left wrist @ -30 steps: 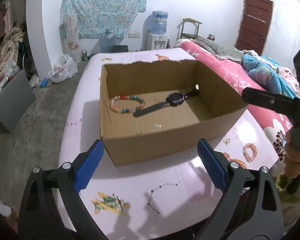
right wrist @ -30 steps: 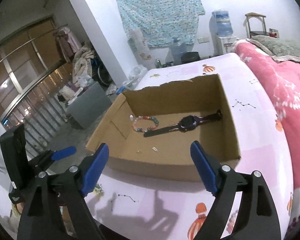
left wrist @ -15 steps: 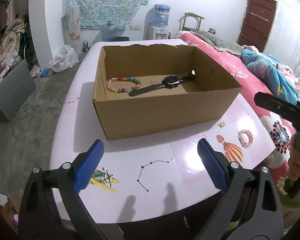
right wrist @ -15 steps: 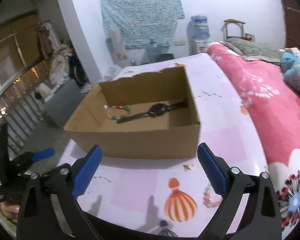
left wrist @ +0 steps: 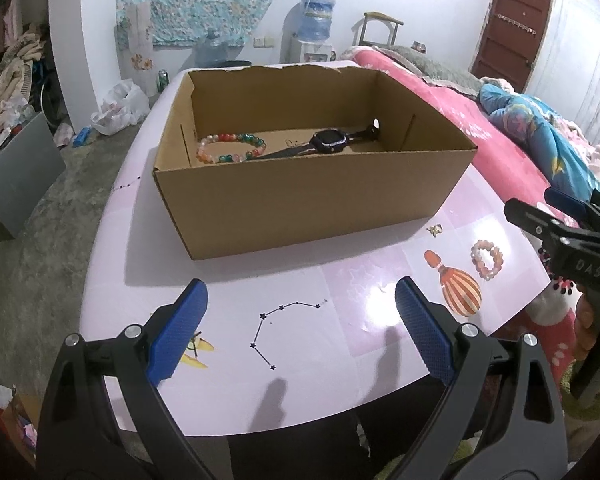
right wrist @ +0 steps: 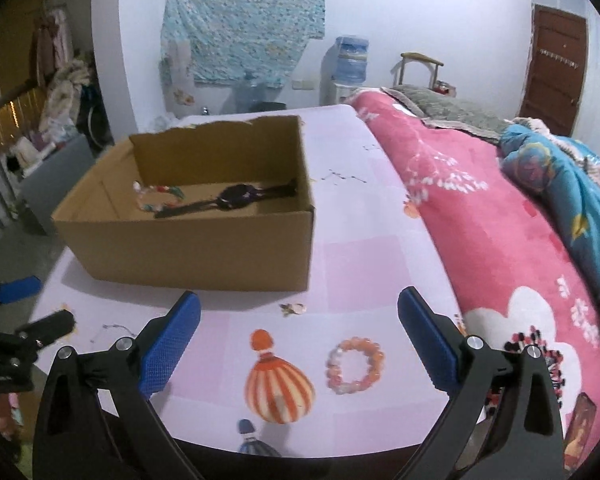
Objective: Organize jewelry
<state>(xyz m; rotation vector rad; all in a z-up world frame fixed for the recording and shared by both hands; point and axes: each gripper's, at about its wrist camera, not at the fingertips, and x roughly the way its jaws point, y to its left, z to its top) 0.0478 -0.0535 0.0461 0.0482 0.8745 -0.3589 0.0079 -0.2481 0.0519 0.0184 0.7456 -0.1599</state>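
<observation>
Pink bracelet (right wrist: pixel 355 365) between right hand-held gripper (right wrist: pixel 299 344) jaws

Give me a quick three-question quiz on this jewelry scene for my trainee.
1. True or false: the black watch lies inside the cardboard box.
2. Which piece lies nearest the right gripper: A) the multicolored bead bracelet, B) the pink bead bracelet, C) the watch?
3. Fill in: the small trinket lies on the table, ____ the box.

Key: 1 true; 2 B; 3 outside.
</observation>
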